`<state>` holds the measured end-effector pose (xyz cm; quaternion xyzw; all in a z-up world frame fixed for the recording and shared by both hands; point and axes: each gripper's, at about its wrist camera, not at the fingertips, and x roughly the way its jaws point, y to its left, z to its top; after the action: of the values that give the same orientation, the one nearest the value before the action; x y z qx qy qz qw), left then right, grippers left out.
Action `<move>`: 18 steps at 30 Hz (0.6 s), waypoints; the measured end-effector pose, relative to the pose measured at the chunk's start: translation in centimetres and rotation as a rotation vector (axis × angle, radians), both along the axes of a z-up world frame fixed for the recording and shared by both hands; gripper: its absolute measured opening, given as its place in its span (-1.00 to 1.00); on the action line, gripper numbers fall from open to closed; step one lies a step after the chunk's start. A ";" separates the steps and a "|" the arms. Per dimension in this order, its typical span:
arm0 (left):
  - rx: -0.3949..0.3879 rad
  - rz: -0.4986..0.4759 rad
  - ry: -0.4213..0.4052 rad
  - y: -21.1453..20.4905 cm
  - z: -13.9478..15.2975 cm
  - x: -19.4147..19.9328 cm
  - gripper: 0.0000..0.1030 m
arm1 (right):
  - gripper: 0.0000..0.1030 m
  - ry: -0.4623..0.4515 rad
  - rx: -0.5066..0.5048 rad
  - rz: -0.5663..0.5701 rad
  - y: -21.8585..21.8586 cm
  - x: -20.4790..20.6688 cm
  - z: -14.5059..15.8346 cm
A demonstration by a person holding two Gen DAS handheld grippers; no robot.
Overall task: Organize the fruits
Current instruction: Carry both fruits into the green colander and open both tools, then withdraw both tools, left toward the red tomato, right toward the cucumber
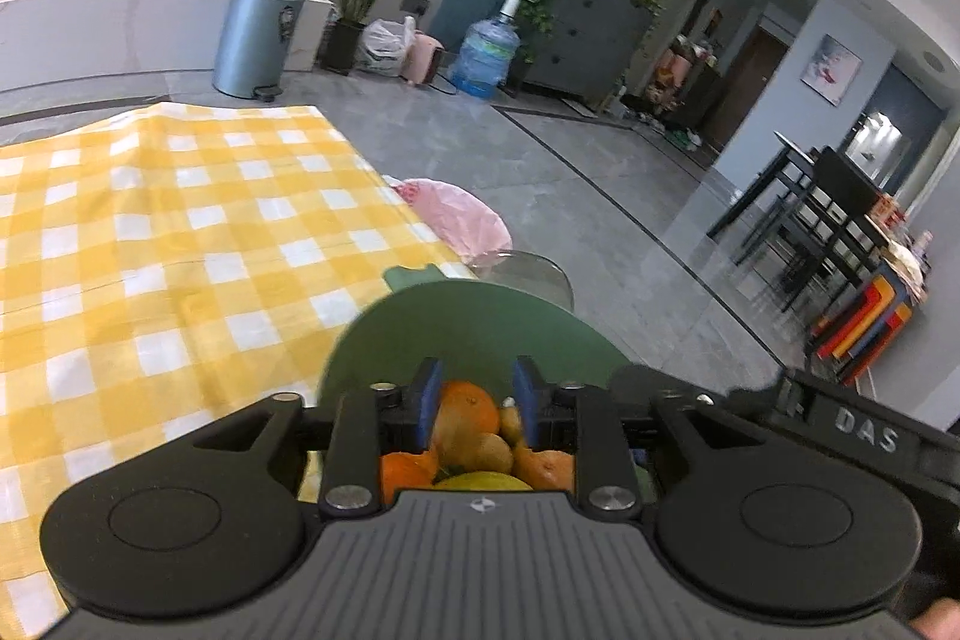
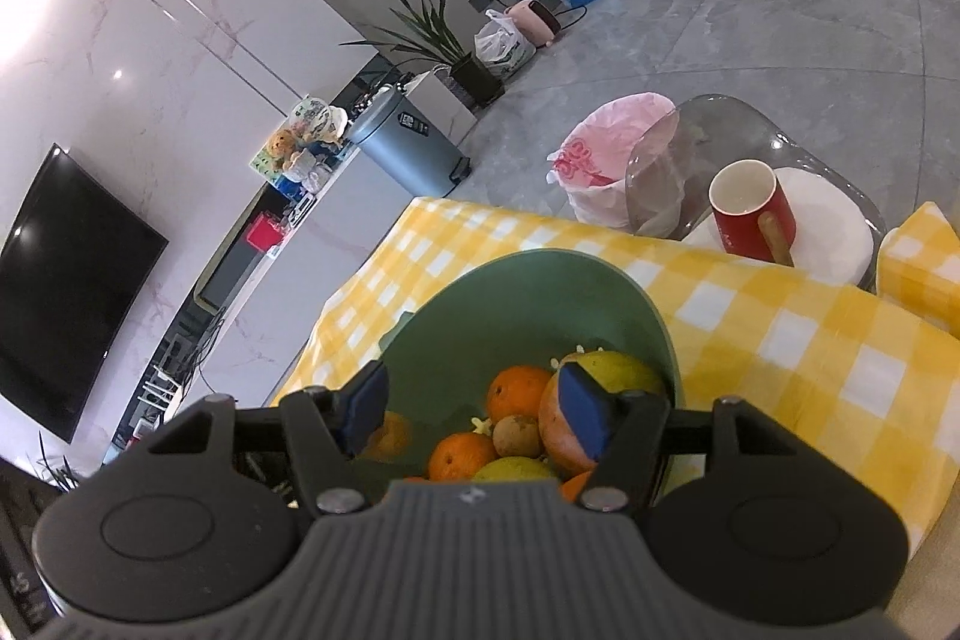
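Observation:
A green bowl of fruit stands on the yellow checked tablecloth near the table's edge. It holds oranges, a brown kiwi and a yellow-green fruit. My left gripper hovers over the bowl, jaws partly open, touching nothing. In the right wrist view the bowl holds oranges, a small brown fruit and a large red-yellow fruit. My right gripper is open wide above the bowl and empty.
A red mug stands on a white plate under a clear dome at the table's far edge. A pink-lined bin stands on the floor beyond. A grey pedal bin stands further off.

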<state>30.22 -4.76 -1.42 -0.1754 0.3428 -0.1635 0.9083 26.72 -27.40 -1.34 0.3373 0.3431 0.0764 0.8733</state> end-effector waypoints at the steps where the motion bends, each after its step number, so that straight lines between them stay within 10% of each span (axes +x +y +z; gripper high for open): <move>1: -0.005 0.002 0.008 0.2 0.0 0.0 0.21 | 0.19 0.002 0.000 0.003 0.0 -0.1 0.0; 3: -0.015 -0.015 0.013 0.7 0.2 -0.3 0.56 | 0.19 0.003 0.002 0.005 -0.1 -0.2 0.1; 18: 0.115 0.145 0.019 8.7 4.1 -9.5 0.66 | 0.02 -0.028 -0.053 0.198 4.7 -3.9 2.5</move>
<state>20.73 3.96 2.68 -0.1487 0.3466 -0.0756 0.9230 22.79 -22.75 1.13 0.2771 0.3646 0.1580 0.8748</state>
